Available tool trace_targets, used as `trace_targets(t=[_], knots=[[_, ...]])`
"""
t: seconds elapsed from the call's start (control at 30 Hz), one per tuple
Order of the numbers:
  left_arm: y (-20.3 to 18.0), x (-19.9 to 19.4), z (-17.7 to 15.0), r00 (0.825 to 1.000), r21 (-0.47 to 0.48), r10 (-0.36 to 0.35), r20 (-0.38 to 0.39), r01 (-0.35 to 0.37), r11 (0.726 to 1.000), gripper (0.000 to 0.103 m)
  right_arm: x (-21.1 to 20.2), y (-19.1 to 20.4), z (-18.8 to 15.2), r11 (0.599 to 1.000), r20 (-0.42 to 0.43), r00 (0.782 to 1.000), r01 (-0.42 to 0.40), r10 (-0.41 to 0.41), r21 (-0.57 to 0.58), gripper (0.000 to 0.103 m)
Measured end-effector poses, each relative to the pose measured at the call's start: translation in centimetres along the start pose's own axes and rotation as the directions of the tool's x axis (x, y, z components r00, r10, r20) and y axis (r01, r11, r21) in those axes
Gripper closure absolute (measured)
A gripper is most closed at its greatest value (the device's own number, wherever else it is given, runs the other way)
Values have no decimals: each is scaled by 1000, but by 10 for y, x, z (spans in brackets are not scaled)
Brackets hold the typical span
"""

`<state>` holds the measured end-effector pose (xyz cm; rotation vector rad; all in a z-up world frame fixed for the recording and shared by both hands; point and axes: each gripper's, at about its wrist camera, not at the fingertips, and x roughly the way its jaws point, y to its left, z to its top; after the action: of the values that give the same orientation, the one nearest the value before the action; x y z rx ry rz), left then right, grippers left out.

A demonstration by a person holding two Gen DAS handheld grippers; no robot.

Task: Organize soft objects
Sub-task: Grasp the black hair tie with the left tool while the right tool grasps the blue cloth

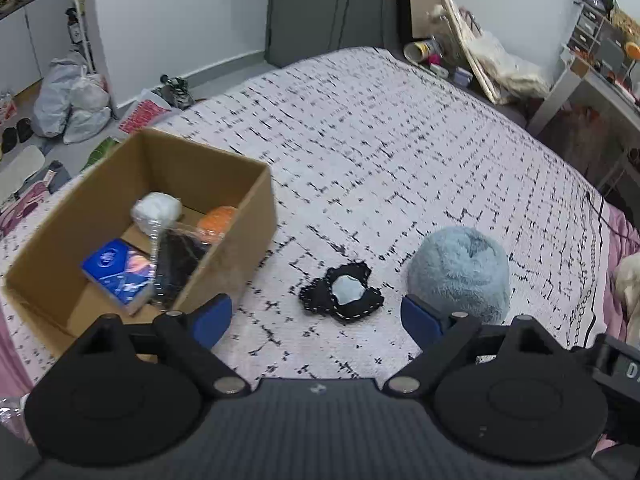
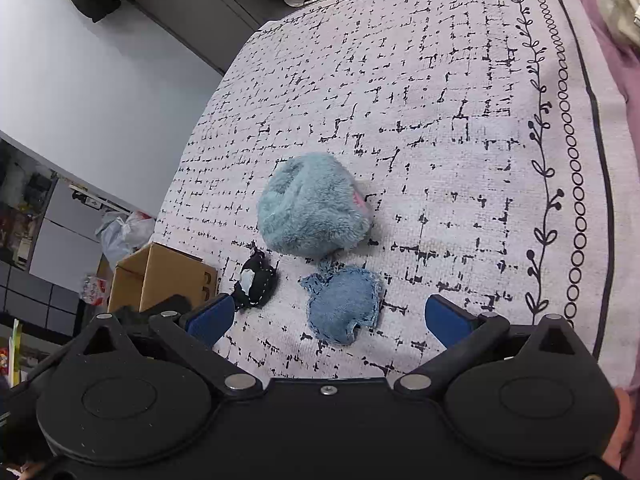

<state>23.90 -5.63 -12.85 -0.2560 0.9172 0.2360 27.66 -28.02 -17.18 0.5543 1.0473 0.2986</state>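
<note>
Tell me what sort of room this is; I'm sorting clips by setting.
Most likely a bedroom: the work surface is a bed with a patterned bedspread, a cluttered desk stands beside it, and bags sit on the floor.

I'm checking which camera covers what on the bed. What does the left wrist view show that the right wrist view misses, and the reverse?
Only the left wrist view looks inside the cardboard box: a white bundle, an orange item and a blue book. Only the right wrist view shows the flat denim-blue piece. Both show the fluffy blue plush, the black stitched piece, the box and an open hand-held gripper.
</note>
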Motion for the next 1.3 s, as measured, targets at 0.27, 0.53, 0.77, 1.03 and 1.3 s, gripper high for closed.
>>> trace_targets(t=[0.27, 0.53, 0.77, 1.03, 1.3], knots=[[-15, 35, 5, 1000, 14, 14, -25, -13, 1000, 13, 19, -9, 2, 1000, -41, 999, 18, -17, 22, 11], [-23, 65, 7, 998, 15, 31, -50, -30, 999, 15, 39, -11, 5, 999, -76, 996, 54, -54, -5, 14], [-17, 95, 1, 994, -29, 24, -104, -27, 999, 16, 47, 1, 1, 991, -44, 995, 82, -86, -102, 14], [-10, 99, -2, 995, -61, 23, -99, -29, 998, 50, 56, 17, -7, 945, 2, 981, 186, -193, -269, 46], [-6, 72, -3, 997, -70, -36, -69, 31, 997, 71, 46, 15, -9, 952, 2, 988, 146, -151, -269, 75]])
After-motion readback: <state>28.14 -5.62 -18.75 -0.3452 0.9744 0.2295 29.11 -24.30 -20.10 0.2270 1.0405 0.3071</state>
